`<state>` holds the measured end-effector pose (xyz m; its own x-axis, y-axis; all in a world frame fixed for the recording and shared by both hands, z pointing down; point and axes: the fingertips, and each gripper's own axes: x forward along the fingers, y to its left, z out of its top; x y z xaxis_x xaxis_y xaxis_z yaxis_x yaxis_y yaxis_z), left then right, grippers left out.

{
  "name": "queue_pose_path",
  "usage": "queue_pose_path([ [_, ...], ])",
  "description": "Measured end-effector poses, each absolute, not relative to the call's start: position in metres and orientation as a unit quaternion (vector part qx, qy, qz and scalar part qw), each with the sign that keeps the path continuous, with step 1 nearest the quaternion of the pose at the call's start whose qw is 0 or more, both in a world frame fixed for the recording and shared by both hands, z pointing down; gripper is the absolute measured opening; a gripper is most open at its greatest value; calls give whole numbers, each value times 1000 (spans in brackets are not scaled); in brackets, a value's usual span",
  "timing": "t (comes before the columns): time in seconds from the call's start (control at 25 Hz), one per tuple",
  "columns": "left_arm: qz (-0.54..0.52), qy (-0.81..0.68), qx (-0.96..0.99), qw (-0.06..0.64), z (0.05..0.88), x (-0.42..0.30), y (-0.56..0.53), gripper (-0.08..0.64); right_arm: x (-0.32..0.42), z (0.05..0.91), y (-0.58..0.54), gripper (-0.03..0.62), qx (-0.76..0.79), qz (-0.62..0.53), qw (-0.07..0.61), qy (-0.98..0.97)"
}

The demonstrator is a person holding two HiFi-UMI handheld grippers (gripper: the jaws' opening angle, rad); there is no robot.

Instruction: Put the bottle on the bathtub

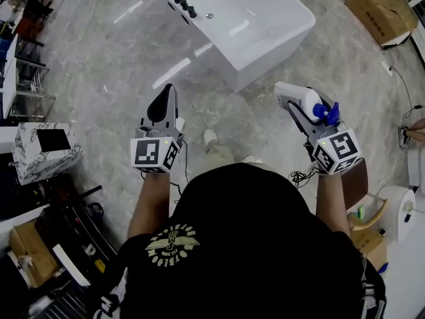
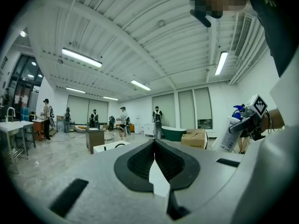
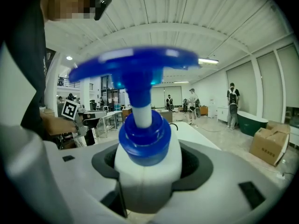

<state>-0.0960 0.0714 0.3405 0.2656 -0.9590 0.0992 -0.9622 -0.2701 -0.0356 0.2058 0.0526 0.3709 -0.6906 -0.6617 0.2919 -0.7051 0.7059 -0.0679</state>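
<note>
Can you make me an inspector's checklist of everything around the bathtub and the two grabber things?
Surface: white bathtub, with black taps at one end.
Job's things: white bottle with blue pump, held in the air, not yet on the bathtub.
Clutter: cardboard box and marble-patterned box on the floor.
Grippers: left gripper shut and empty; right gripper shut on the bottle.
Cables: thin cable lying across the floor on the right.
Surroundings: grey marble floor; people standing far off in the hall.
</note>
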Motion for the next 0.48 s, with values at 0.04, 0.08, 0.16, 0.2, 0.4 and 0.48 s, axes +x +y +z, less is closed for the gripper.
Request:
queue_pose_path([
  [0.04, 48, -599, 799, 16, 340, -98, 64, 8, 204, 370, 48, 267, 378, 86, 126, -913],
  [0.08, 47, -595, 802, 15, 339, -101, 56, 8, 202, 369, 43, 267, 382, 85, 127, -911],
  [0.16, 46, -590, 806, 17, 341, -108, 43, 8, 195, 367, 35, 267, 391, 84, 125, -908],
  [0.2, 48, -588, 807, 19, 342, -112, 37, 8, 191, 367, 31, 267, 395, 85, 123, -907],
  [0.4, 38, -582, 812, 20, 341, -132, 17, 6, 164, 372, 16, 267, 396, 95, 126, -905],
  [0.48, 37, -579, 814, 19, 341, -139, 8, 6, 154, 372, 7, 267, 395, 95, 127, -905],
])
